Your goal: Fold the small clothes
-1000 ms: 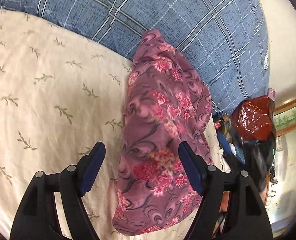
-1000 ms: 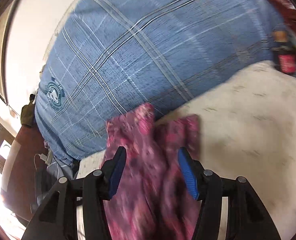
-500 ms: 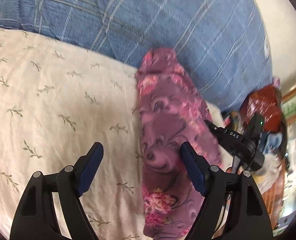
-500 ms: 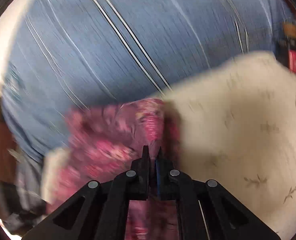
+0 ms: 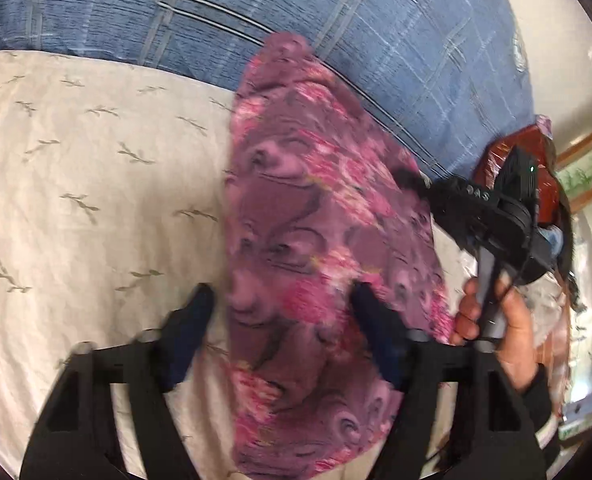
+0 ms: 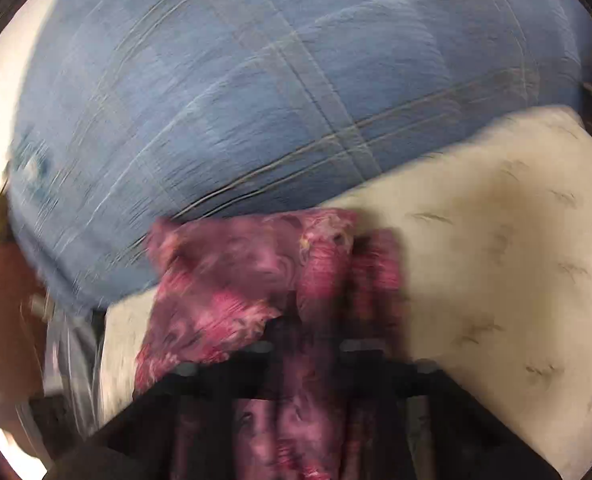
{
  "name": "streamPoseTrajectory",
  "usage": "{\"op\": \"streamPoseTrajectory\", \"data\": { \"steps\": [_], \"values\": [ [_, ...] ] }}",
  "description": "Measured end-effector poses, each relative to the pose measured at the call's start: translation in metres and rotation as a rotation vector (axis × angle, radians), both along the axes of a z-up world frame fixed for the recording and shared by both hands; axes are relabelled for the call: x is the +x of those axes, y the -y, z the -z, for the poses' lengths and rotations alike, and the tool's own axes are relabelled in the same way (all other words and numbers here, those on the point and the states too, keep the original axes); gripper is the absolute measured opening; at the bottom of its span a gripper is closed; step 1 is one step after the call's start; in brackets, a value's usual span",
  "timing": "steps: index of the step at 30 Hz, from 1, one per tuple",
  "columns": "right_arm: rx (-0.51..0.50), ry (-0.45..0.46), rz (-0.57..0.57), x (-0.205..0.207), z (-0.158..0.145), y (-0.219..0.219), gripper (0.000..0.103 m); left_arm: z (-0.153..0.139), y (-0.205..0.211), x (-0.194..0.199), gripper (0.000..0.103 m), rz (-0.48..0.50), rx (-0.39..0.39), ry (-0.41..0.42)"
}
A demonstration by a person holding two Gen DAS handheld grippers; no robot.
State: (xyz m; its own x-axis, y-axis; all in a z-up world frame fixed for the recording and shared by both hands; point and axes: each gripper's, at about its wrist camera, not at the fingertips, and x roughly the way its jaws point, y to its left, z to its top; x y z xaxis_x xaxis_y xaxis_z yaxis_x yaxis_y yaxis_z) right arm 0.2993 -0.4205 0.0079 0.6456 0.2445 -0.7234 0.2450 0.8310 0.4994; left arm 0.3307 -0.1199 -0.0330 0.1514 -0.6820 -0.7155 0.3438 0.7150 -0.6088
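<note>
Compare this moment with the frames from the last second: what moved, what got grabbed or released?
The right claw, open a second ago, shut half a second ago on the floral garment's edge and has carried it across, spreading the cloth wider. The left claw stayed open over the garment, gripping nothing. The cream leaf-print sheet and blue plaid blanket lie as before.

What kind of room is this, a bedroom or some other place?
Probably a bedroom: the pink flowered garment lies on a cream leaf-print sheet beside a blue checked blanket, which suggests a bed.
</note>
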Motion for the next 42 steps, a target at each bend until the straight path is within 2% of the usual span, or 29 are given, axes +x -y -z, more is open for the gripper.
{"op": "streamPoseTrajectory", "data": {
  "steps": [1, 4, 7, 8, 10, 12, 13, 15, 16, 17, 18, 19, 20, 21, 23, 24, 25, 27, 28, 29, 31, 33, 34, 36, 38, 40, 41, 42],
  "values": [
    [-0.052, 0.031, 0.014, -0.002, -0.004, -0.001, 0.004, 0.000, 0.003, 0.000, 0.058, 0.008, 0.019, 0.001],
    [-0.057, -0.115, 0.030, 0.006, 0.019, 0.009, 0.005, 0.003, 0.007, 0.000, 0.056, 0.020, 0.034, 0.000],
    [-0.042, -0.030, 0.025, -0.016, 0.003, 0.010, 0.023, 0.005, 0.002, 0.001, 0.056, 0.024, 0.012, -0.023],
    [0.014, -0.009, 0.011, -0.029, -0.001, 0.012, 0.038, 0.005, 0.001, 0.002, 0.056, 0.024, 0.004, -0.030],
    [0.089, 0.018, -0.013, -0.057, -0.004, 0.010, 0.056, 0.005, -0.003, 0.001, 0.056, 0.023, -0.003, -0.034],
    [0.091, 0.017, -0.038, -0.088, 0.002, 0.003, 0.060, 0.004, -0.002, 0.000, 0.057, 0.023, 0.008, -0.023],
    [0.089, 0.007, -0.059, -0.098, 0.007, -0.002, 0.060, 0.004, -0.001, -0.001, 0.059, 0.025, 0.015, -0.017],
    [0.012, -0.038, -0.077, -0.115, 0.017, -0.014, 0.047, 0.002, 0.001, -0.006, 0.060, 0.025, 0.038, -0.001],
    [-0.060, -0.024, -0.093, -0.119, 0.013, -0.022, 0.027, 0.000, 0.005, -0.008, 0.061, 0.024, 0.056, 0.008],
    [-0.115, 0.034, -0.122, -0.125, 0.003, -0.026, 0.008, -0.002, 0.006, -0.011, 0.063, 0.027, 0.072, 0.020],
    [-0.115, 0.073, -0.119, -0.133, -0.004, -0.022, 0.008, -0.003, 0.007, -0.014, 0.065, 0.033, 0.088, 0.032],
    [-0.120, 0.132, -0.071, -0.140, -0.015, -0.015, 0.002, -0.003, 0.008, -0.016, 0.068, 0.036, 0.105, 0.043],
    [-0.129, 0.138, -0.038, -0.142, -0.015, -0.009, 0.000, -0.003, 0.010, -0.016, 0.068, 0.034, 0.115, 0.051],
    [-0.135, 0.109, -0.027, -0.136, -0.011, -0.005, 0.000, -0.002, 0.011, -0.016, 0.068, 0.033, 0.121, 0.051],
    [-0.156, -0.033, 0.002, -0.122, 0.013, 0.005, 0.000, -0.003, 0.012, -0.018, 0.069, 0.030, 0.130, 0.057],
    [-0.147, -0.068, 0.003, -0.123, 0.020, 0.008, 0.001, -0.003, 0.012, -0.020, 0.069, 0.032, 0.138, 0.062],
    [-0.102, -0.055, 0.012, -0.130, 0.022, 0.012, 0.008, -0.003, 0.013, -0.022, 0.071, 0.032, 0.144, 0.069],
    [0.079, 0.037, 0.028, -0.145, 0.019, 0.019, 0.010, -0.002, 0.015, -0.023, 0.072, 0.026, 0.154, 0.075],
    [0.147, 0.069, 0.041, -0.151, 0.018, 0.022, 0.019, -0.002, 0.015, -0.023, 0.072, 0.023, 0.157, 0.075],
    [0.193, 0.094, 0.050, -0.156, 0.017, 0.022, 0.033, -0.002, 0.016, -0.024, 0.072, 0.020, 0.161, 0.078],
    [0.233, 0.118, 0.036, -0.158, 0.019, 0.013, 0.043, -0.003, 0.017, -0.026, 0.072, 0.017, 0.173, 0.089],
    [0.235, 0.105, -0.017, -0.158, 0.021, 0.001, 0.043, -0.003, 0.019, -0.026, 0.073, 0.016, 0.180, 0.093],
    [0.204, 0.084, -0.037, -0.154, 0.024, -0.006, 0.043, -0.003, 0.019, -0.026, 0.073, 0.016, 0.181, 0.093],
    [0.159, 0.060, -0.050, -0.149, 0.029, -0.019, 0.043, -0.003, 0.019, -0.026, 0.073, 0.016, 0.178, 0.091],
    [0.157, 0.079, -0.056, -0.148, 0.027, -0.022, 0.043, -0.003, 0.019, -0.026, 0.073, 0.018, 0.176, 0.091],
    [0.116, 0.048, -0.072, -0.144, 0.026, -0.027, 0.042, -0.003, 0.018, -0.025, 0.073, 0.019, 0.175, 0.089],
    [0.064, 0.020, -0.086, -0.141, 0.025, -0.033, 0.029, -0.003, 0.018, -0.025, 0.073, 0.019, 0.176, 0.088],
    [0.019, 0.016, -0.110, -0.141, 0.019, -0.038, 0.012, -0.003, 0.018, -0.025, 0.073, 0.019, 0.177, 0.088]
  ]
}}
